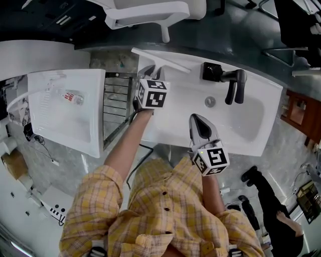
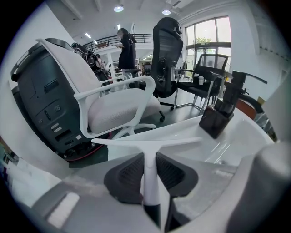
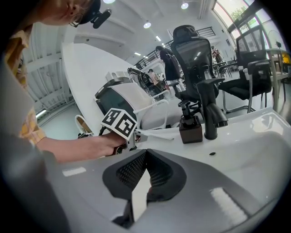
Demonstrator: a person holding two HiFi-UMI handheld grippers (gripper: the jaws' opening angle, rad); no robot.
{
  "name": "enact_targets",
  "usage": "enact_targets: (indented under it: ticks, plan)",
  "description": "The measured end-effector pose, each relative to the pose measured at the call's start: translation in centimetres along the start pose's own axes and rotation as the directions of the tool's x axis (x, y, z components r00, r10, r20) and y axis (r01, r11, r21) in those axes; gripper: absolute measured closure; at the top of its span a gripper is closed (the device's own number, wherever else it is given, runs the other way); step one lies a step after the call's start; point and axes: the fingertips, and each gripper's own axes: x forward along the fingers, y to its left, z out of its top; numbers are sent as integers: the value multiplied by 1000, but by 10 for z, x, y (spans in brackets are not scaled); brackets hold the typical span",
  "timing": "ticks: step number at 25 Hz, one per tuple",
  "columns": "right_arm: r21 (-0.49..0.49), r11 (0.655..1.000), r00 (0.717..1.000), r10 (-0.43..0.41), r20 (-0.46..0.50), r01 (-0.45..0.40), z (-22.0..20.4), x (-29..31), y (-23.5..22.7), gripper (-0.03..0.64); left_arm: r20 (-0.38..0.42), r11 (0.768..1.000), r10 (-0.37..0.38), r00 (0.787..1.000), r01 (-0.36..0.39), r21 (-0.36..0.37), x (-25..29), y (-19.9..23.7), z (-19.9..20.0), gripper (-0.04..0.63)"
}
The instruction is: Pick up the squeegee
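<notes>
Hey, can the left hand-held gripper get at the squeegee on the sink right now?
Yes, it looks so: the handle of the squeegee already stands between the jaws of the left hand-held gripper, pads seemingly against both sides, nothing in the way.

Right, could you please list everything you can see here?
squeegee: 1, white, at sink's back rim
sink: 1, white, centre
faucet: 1, black, sink's back
dispenser: 1, black, beside faucet
drain: 1, grey, in sink
basin: 1, white, left
bottle: 1, clear, in basin
chair: 1, white, behind sink
left gripper: 1, grey, jaws shut on squeegee handle
right gripper: 1, grey, over sink's front, jaws shut, empty
</notes>
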Motion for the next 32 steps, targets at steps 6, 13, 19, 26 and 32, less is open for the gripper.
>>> enact_targets:
  ticks: [6, 13, 19, 26, 32]
  plan:
    - [0, 1000, 1000, -2, 9, 2, 2, -4, 0, 623, 10, 999, -3, 1000, 3, -37, -7, 3, 2, 502]
    - [-9, 1000, 1000, -6, 25, 6, 6, -11, 2, 623, 38, 999, -6, 999, 7, -46, -20, 1, 12, 502]
    - [-18, 1000, 999, 0, 47, 1, 10, -21, 12, 623, 64, 998, -9, 998, 13, -61, -40, -3, 16, 502]
    - [-34, 999, 996, 4, 89, -1, 19, -33, 24, 623, 122, 997, -25, 992, 34, -74, -67, -7, 23, 502]
    - [-53, 999, 993, 0, 120, 6, 24, -49, 41, 623, 171, 995, -28, 985, 44, -90, -103, -7, 25, 503]
